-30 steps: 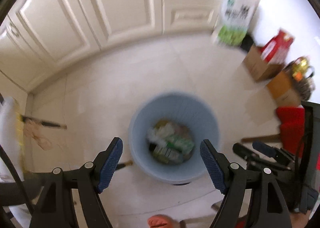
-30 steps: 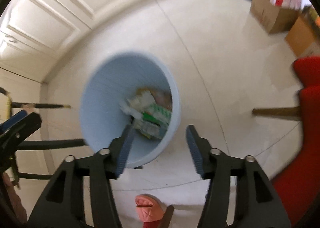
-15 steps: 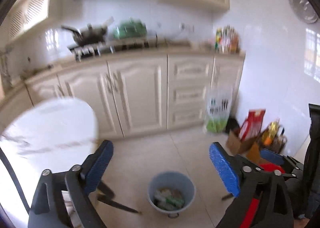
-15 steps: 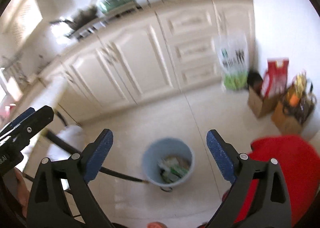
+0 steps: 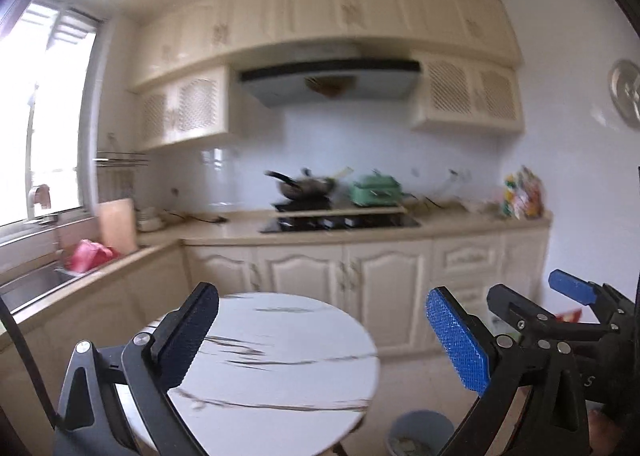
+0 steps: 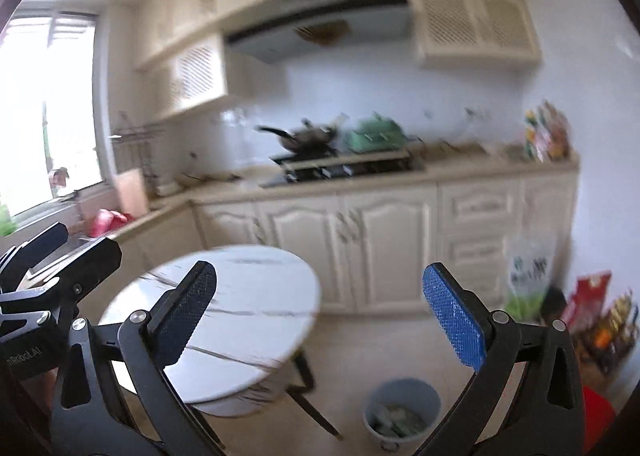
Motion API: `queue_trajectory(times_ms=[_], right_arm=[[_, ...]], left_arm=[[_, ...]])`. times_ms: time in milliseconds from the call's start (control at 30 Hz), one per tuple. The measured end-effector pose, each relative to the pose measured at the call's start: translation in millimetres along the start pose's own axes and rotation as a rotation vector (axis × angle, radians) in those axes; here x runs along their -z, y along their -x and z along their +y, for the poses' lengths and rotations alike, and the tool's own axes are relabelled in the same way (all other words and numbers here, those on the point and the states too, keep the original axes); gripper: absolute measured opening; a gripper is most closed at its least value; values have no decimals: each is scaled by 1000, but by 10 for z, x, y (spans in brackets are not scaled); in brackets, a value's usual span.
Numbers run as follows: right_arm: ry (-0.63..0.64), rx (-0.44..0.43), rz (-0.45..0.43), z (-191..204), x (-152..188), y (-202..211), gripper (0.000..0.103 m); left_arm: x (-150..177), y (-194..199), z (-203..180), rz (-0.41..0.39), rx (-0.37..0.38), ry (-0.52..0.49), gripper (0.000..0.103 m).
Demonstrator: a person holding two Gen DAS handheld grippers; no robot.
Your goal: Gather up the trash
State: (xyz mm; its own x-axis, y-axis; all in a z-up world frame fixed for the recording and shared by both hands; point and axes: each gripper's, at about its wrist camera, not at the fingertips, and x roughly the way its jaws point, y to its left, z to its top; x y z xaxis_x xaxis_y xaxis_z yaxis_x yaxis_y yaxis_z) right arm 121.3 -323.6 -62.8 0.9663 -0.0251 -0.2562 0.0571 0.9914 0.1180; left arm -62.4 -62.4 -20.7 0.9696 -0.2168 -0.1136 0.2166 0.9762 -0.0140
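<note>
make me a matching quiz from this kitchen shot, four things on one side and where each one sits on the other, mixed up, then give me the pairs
Things:
1. bin
2. wok
3. cutting board
4. round table

Places:
A. leaning upright on the counter near the sink
B. on the floor, beside the table's legs
C. on the stove under the hood
D. right in front of both grippers

Pairs: 1-B, 2-C, 3-A, 4-D
</note>
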Motion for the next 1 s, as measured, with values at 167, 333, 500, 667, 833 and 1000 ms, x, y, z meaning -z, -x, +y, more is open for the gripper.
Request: queue_trajectory(times_ms=[167, 333, 500, 667, 833, 1000], right_arm=[[90, -82, -58, 653, -200, 118, 103], [161, -125, -65, 1072, -231, 254, 103], [154, -73, -21, 1003, -93, 405, 103], [86, 18, 47, 600, 155, 471, 103], [1, 79, 119, 97, 381, 372, 103], [-32, 112, 126, -181, 437, 407, 103]], left_arm=[[131, 803, 186, -39, -112, 50, 102], [180, 1092, 10, -51, -166, 70, 102], [259, 1173, -31, 39, -88, 33, 102], [263, 1126, -320, 136, -16, -32, 102], [128, 1020, -661, 182, 52, -65, 102], [-52, 743, -803, 208, 58, -103, 102]])
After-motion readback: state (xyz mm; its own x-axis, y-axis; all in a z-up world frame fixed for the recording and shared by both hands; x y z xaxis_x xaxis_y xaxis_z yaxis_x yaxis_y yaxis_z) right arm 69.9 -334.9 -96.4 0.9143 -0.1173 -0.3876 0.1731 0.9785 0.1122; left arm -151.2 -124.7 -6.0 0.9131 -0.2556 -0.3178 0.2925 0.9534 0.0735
